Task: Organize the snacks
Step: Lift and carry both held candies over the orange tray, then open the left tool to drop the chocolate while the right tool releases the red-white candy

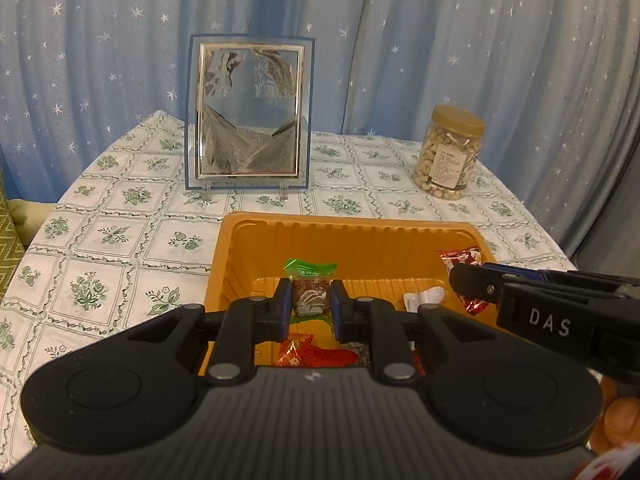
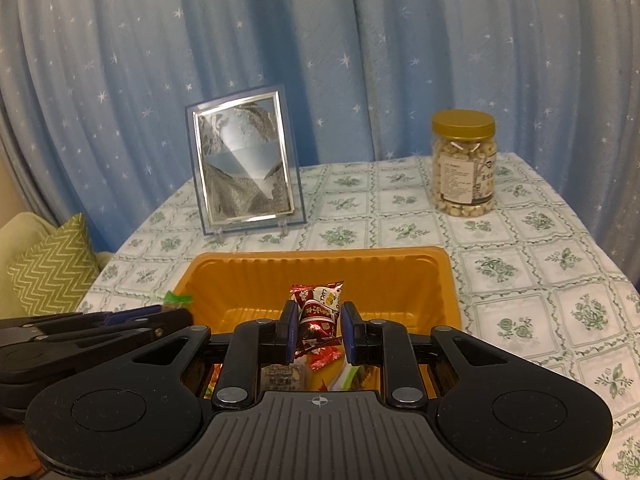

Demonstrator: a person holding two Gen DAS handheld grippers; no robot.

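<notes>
Left gripper (image 1: 307, 303): I have its jaws narrowed on a green-topped snack (image 1: 310, 284), held upright over the tray.
Right gripper (image 2: 319, 327): I have it clamped on a red snack (image 2: 318, 308), also above the tray; in the left view it comes in from the right (image 1: 460, 278).
Tray (image 1: 360, 226): orange, near edge of the table (image 1: 120, 232), straight ahead of both grippers.
Tray contents: I see more wrapped snacks on the floor, red ones (image 1: 316, 354) and a white one (image 1: 424, 296).
Jar (image 2: 463, 162): nuts, gold lid, far right.
Frame (image 1: 248, 114): sand picture, upright, far centre-left, well apart from the jar.
Backdrop: blue star curtain (image 2: 320, 40).
</notes>
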